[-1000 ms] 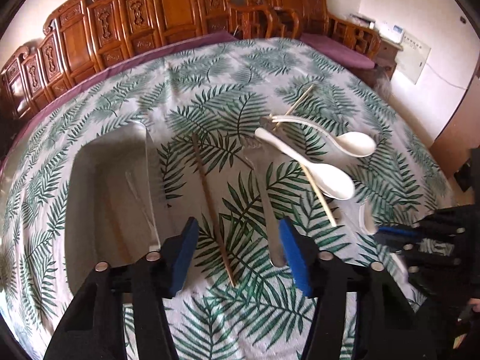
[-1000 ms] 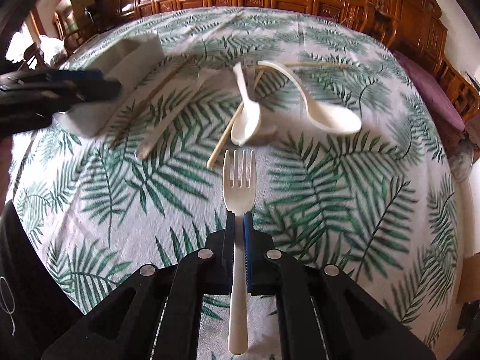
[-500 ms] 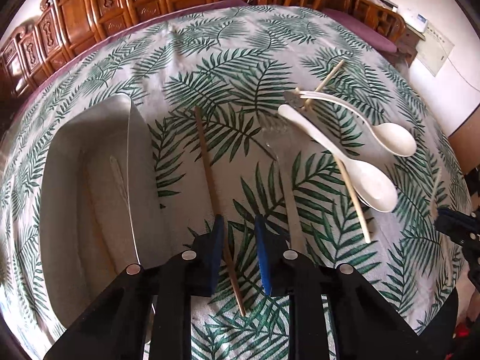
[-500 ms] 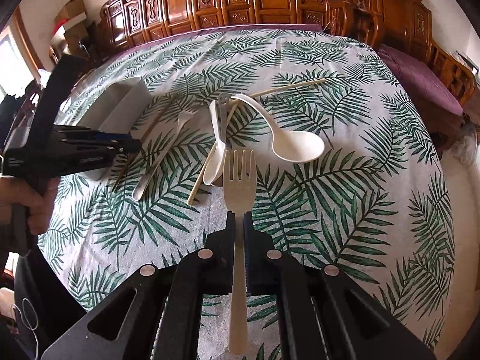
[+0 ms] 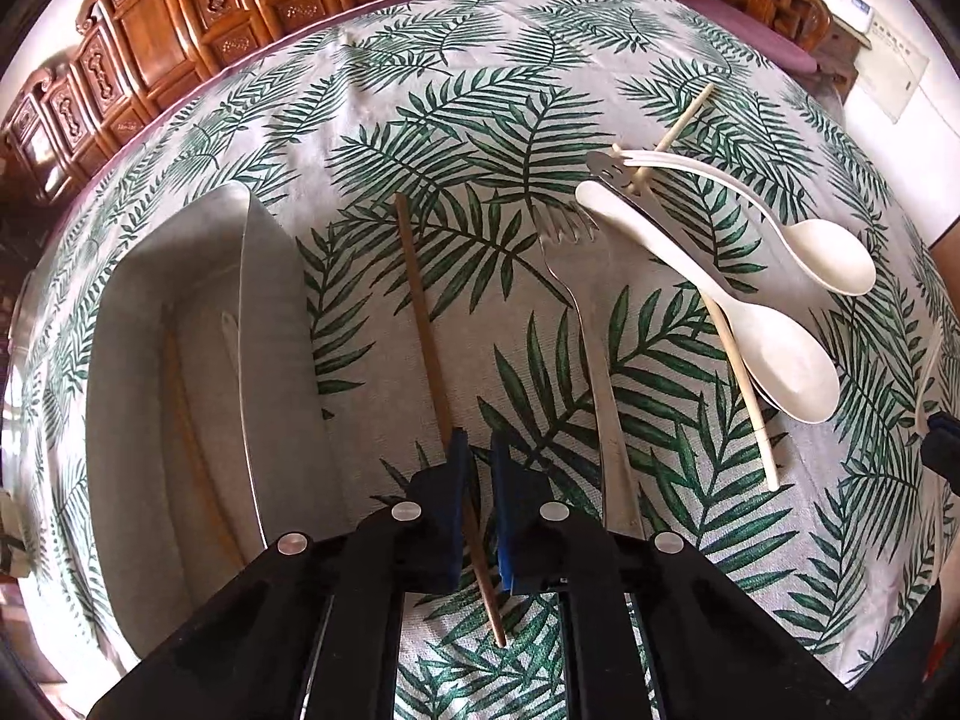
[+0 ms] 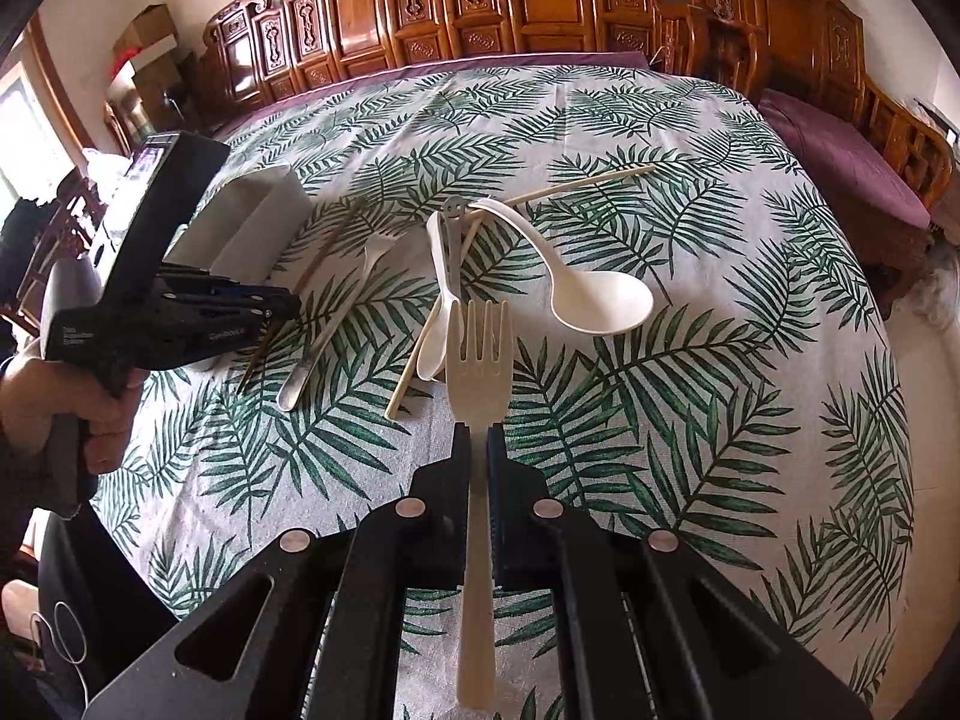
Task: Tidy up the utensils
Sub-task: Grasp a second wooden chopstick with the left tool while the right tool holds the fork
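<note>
My left gripper (image 5: 478, 444) points down at the table, shut on the near part of a brown chopstick (image 5: 420, 312) that lies on the leaf-print cloth. The same gripper (image 6: 282, 306) shows at the left of the right wrist view, held by a person's hand. My right gripper (image 6: 478, 438) is shut on the handle of a cream plastic fork (image 6: 478, 354), tines forward, above the cloth. Right of the brown chopstick lie a metal fork (image 5: 591, 348), two white spoons (image 5: 786, 360) (image 5: 834, 258) and a pale chopstick (image 5: 744, 378).
A grey tray (image 5: 282, 312) stands left of the brown chopstick, with a brown stick inside. A metal utensil with a smiley end (image 5: 606, 165) lies under the spoon handles. Carved wooden chairs (image 6: 540, 6) ring the far side of the table.
My left gripper came down over the brown chopstick and its wide-open jaws shut on it. My right gripper tilted up a little with the cream fork, then held still.
</note>
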Motion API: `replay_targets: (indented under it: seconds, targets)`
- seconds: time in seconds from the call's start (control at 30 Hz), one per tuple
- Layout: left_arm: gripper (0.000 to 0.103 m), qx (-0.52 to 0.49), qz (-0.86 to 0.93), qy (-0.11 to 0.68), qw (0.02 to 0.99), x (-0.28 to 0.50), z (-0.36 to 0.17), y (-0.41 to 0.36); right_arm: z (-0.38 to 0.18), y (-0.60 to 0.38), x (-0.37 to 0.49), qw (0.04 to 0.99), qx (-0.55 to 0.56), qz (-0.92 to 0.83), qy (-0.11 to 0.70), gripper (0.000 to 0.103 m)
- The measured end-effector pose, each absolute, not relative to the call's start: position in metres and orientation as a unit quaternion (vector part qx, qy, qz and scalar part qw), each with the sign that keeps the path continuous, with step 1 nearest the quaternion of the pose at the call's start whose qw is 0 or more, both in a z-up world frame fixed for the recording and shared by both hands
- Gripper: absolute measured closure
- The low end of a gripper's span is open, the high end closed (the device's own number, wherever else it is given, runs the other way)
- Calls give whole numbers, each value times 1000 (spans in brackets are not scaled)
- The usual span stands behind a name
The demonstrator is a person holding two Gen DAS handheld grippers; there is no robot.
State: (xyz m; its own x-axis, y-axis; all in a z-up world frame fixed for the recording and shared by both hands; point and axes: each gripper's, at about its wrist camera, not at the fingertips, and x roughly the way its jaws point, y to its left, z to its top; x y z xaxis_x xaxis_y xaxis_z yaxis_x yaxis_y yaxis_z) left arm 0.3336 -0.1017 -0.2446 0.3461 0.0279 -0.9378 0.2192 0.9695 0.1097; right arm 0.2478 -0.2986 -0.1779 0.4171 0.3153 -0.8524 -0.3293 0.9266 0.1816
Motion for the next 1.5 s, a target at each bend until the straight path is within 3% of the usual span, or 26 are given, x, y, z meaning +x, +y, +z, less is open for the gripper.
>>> replay_targets:
  seconds: [0.1, 0.63, 0.73, 0.93, 1.23, 1.3, 1.37, 1.5]
  targets:
    - [103, 105, -61, 576, 808, 333, -248, -102, -177, -299, 248, 842, -6, 192, 504, 96]
    - [103, 95, -75, 554, 824, 324, -230, -106, -178, -297, 247, 842, -8, 192, 503, 96]
    - [80, 88, -76, 561, 820, 329, -229, -101, -179, -297, 248, 842, -9, 192, 505, 96]
    - [80, 79, -63, 600, 793, 337, -244, -96, -175, -297, 247, 844, -8, 194, 501, 96]
    - [85, 85, -52, 612, 785, 344, -248, -95, -174, -297, 247, 844, -6, 196, 500, 96]
    - [87, 80, -56, 613, 784, 345, -248, -93, -174, -297, 247, 844, -6, 196, 499, 96]
    - [96, 81, -61, 610, 786, 343, -247, -94, -174, -297, 247, 844, -5, 195, 499, 96]
    - [99, 95, -65, 599, 792, 339, -247, -101, -175, -297, 247, 844, -7, 195, 500, 96]
